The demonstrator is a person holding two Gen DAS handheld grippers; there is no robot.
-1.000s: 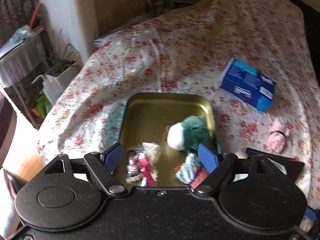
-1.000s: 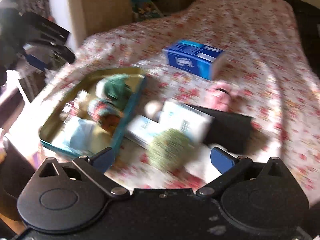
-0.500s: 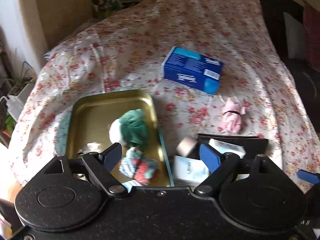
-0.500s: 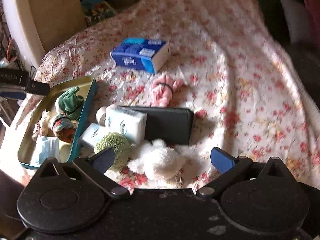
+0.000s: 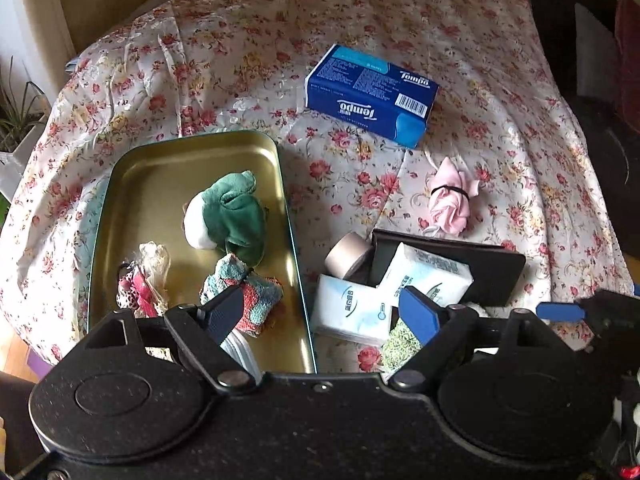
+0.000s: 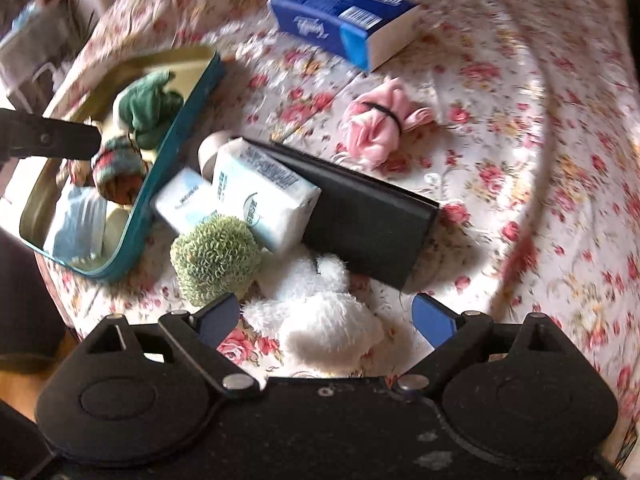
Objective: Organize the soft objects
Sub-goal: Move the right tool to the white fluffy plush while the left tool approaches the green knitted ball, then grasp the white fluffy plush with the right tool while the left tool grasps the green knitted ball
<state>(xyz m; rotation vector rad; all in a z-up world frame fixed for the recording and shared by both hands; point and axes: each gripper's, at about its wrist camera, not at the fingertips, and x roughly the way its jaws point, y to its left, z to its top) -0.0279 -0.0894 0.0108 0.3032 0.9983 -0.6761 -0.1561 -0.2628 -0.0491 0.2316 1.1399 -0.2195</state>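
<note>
Several soft pieces in tin [image 5: 120, 184]; white plush [image 6: 320, 320], green ball [image 6: 216, 256], pink bundle [image 6: 380, 124] left. Our right gripper [image 6: 326, 318] jaws, just narrowing, straddle plush; left gripper [image 5: 324, 312] spread, empty.

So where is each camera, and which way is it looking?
Left wrist: sits on the left gripper, looking down at the tin and its toys; own open jaws show.
Right wrist: sits on the right gripper, looking down at the white plush; own open jaws, just closing a little, show.
Both see: the tin, blue box, pink bundle.
</note>
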